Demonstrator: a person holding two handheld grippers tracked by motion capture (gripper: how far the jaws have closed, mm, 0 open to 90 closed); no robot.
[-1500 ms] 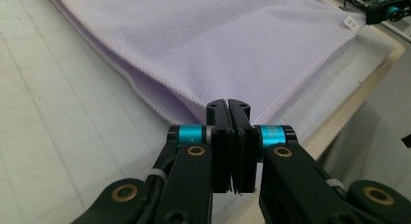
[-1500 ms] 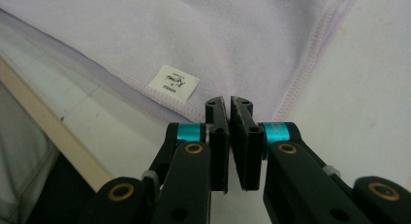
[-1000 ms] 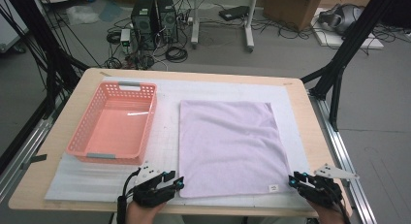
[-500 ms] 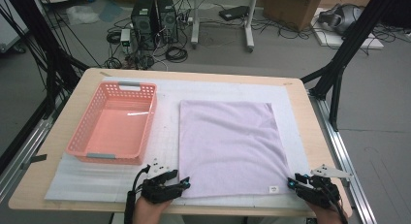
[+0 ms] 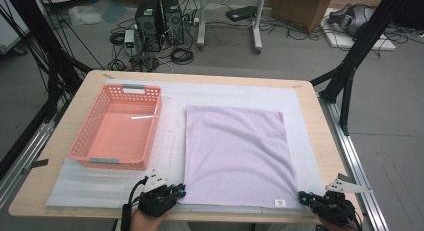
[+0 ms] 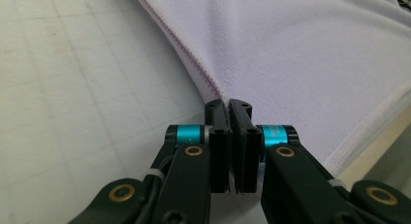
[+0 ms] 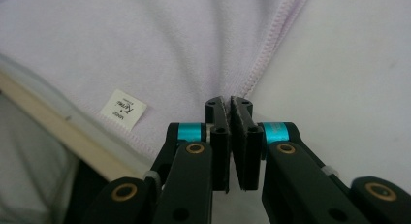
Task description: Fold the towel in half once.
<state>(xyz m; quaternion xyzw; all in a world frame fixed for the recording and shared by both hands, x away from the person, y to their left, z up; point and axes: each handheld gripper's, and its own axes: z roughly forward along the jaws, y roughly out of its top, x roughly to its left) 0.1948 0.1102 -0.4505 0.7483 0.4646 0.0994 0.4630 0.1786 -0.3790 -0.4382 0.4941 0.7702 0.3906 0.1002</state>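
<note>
the towel (image 5: 235, 156) is pale lilac, one flat shade all over, with a slightly deeper lilac stitched hem (image 6: 191, 64) along its edges and a small white label (image 7: 123, 109) carrying tiny dark print. the basket (image 5: 85, 136) is salmon pink, its walls a lattice of small holes, with grey strips on the two short rims. the mat (image 5: 170, 141) under both is white with a faint grid of thin grey lines. the table (image 5: 75, 111) is light tan wood. the left gripper (image 6: 229, 107) and right gripper (image 7: 229, 104) are black, each with bright turquoise bands and brass-coloured rivets.
</note>
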